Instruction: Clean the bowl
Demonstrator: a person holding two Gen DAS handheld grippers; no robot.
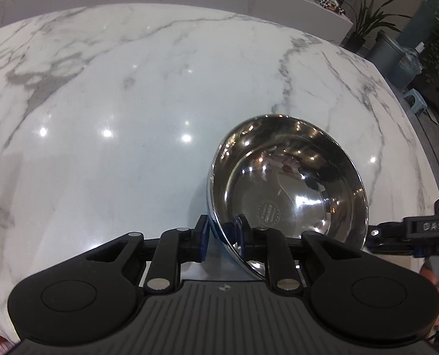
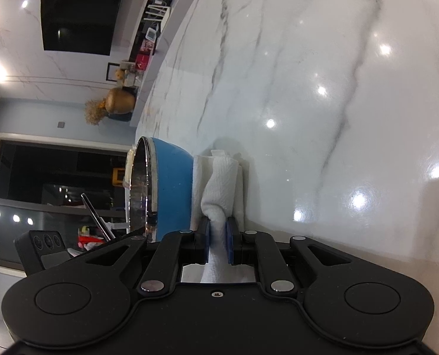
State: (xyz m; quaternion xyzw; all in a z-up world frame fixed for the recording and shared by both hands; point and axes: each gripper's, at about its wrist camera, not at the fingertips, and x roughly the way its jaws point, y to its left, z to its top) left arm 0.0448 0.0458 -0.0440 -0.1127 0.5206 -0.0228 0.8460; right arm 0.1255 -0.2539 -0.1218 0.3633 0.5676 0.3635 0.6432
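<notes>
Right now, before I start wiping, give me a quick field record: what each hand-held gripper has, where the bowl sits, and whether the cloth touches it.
left hand-held gripper: shut on the bowl's near rim, one finger outside, one inside
right hand-held gripper: shut on a bunched white cloth
bowl: steel inside, blue outside, held at the rim over the marble counter
bowl interior: shiny, no visible residue
cloth position: beside the bowl's blue outer wall, not inside it; contact cannot be told
wiping: not yet begun

White marble countertop; paper towel lying on it.
</notes>
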